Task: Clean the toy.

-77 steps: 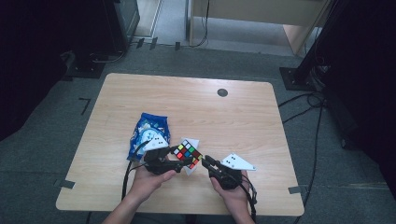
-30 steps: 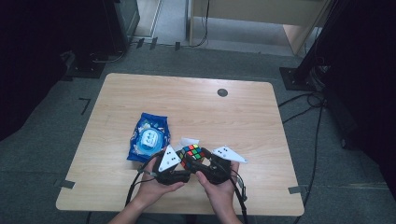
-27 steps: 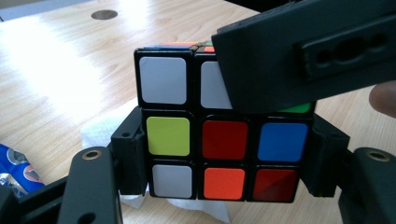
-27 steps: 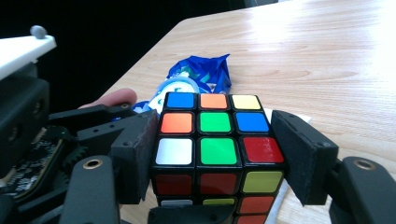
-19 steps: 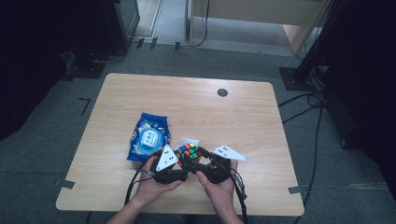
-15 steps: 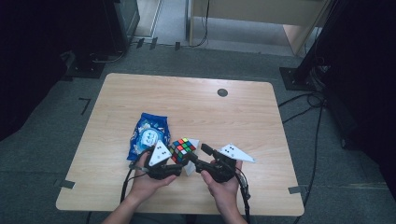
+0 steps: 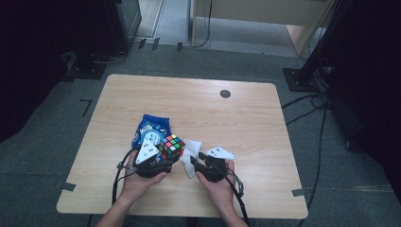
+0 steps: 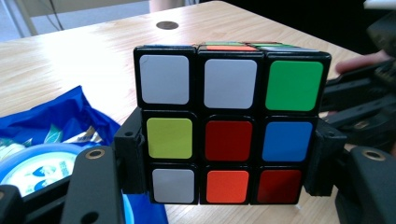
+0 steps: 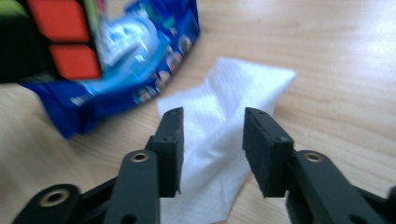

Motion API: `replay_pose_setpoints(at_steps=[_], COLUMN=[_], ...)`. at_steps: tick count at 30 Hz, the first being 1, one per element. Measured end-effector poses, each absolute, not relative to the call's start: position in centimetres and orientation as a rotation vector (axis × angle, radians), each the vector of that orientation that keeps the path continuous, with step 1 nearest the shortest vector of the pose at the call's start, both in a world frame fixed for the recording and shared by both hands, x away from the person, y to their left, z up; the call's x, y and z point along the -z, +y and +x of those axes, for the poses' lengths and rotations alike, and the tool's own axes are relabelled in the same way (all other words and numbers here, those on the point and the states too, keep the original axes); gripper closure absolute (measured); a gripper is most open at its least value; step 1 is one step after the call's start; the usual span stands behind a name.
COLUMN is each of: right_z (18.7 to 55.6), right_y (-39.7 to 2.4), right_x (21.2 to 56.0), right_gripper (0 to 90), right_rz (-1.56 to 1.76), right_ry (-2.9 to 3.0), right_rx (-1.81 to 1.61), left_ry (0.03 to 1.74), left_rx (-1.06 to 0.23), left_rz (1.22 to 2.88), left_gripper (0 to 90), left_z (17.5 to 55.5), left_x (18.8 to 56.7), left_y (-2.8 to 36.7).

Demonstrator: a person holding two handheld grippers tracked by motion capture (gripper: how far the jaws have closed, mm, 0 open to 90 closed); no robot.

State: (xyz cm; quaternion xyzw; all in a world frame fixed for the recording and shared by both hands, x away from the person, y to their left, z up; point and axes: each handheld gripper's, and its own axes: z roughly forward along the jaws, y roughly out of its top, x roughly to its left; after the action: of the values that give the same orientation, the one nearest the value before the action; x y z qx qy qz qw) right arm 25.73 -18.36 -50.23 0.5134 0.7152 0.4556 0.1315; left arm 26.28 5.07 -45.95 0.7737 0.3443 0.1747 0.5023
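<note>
Nearest the table edge (image 7: pixel 265 198): right gripper (image 9: pixel 212 135) hovering over the white tissue (image 9: pixel 233 126), jaws parted and empty, having let go of the cube and drawn back since a second ago. Beside it, left gripper (image 8: pixel 226 154) clamping the Rubik's cube (image 8: pixel 229 123) by its sides, likely presenting a face for turning. Behind, blue snack packet (image 7: pixel 150 128) lying flat

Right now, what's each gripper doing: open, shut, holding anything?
Left gripper: shut on the Rubik's cube, jaws clamping its sides.
Right gripper: open, holding nothing, jaws over the white tissue.
</note>
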Motion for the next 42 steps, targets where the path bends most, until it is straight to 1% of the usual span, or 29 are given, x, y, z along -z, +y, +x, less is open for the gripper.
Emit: replay_pose_setpoints(at_steps=[2,3,6,7,10,15,17,20,21,22,23,25,26,27,30,33,36,37,38,39,42], right_z=[26.1,26.2,26.4,26.5,26.4,26.0,25.7,25.6,25.7,25.9,25.9,25.8,25.8,25.8,26.2,27.4,28.4,28.7,28.7,28.7,28.6], right_y=[-18.2,-18.1,-18.2,-18.4,-19.4,-22.6,-24.1,-25.2,-25.5,-25.7,-25.7,-25.7,-25.6,-25.4,-25.2,-24.9,-24.9,-24.8,-24.7,-24.7,-24.7], right_x=[50.8,51.0,51.2,51.1,50.6,49.0,48.3,48.2,48.3,48.4,48.5,48.4,48.2,48.1,48.4,49.8,51.0,51.5,52.0,52.0,52.1], right_gripper=[65.0,68.4,85.9,89.2,90.0,90.0,90.0,90.0,89.1,84.7,76.2,56.1,48.1,44.7,42.6,41.4,41.4,42.5,46.4,46.4,55.4], right_rz=[1.496,1.502,1.481,1.463,1.443,1.44,1.424,1.368,1.38,1.393,1.405,1.39,1.381,1.38,1.372,1.445,1.538,1.554,1.545,1.545,1.516], right_ry=[2.093,2.098,2.132,2.146,2.135,2.042,1.995,2.029,2.063,2.094,2.089,2.024,1.985,1.953,1.941,1.945,1.957,1.958,1.966,1.966,1.956], right_rx=[-1.29,-1.266,-1.201,-1.192,-1.167,-1.155,-1.107,-0.985,-0.987,-0.999,-1.011,-1.056,-1.076,-1.077,-1.104,-1.023,-1.017,-0.989,-0.967,-0.967,-0.937], left_ry=[0.841,0.844,0.85,0.851,0.852,0.848,0.847,0.838,0.834,0.832,0.829,0.825,0.824,0.819,0.821,0.817,0.806,0.804,0.802,0.801,0.802], left_rx=[-0.419,-0.419,-0.421,-0.421,-0.421,-0.418,-0.418,-0.413,-0.412,-0.41,-0.41,-0.408,-0.407,-0.408,-0.404,-0.403,-0.408,-0.406,-0.405,-0.405,-0.399], left_rz=[1.866,1.864,1.856,1.855,1.852,1.85,1.849,1.856,1.858,1.858,1.859,1.863,1.861,1.865,1.876,1.884,1.889,1.887,1.886,1.886,1.886], left_gripper=[33.9,33.9,33.9,34.0,33.9,33.9,33.9,33.9,33.9,33.9,33.9,33.9,34.0,33.9,33.9,33.9,33.9,33.9,34.0,34.0,34.0], left_z=[26.3,26.3,26.3,26.3,26.3,26.3,26.3,26.3,26.3,26.2,26.2,26.2,26.2,26.2,26.2,26.1,25.9,25.9,25.9,25.9,25.8], left_x=[46.1,46.1,46.0,46.0,46.0,46.0,46.0,46.0,46.0,46.0,46.0,46.0,46.1,46.1,46.4,46.6,46.6,46.6,46.6,46.6,46.7], left_y=[5.3,5.4,5.6,5.6,5.7,5.7,5.6,5.3,5.2,5.1,5.1,5.0,5.0,4.9,4.7,4.5,4.3,4.3,4.3,4.3,4.2])
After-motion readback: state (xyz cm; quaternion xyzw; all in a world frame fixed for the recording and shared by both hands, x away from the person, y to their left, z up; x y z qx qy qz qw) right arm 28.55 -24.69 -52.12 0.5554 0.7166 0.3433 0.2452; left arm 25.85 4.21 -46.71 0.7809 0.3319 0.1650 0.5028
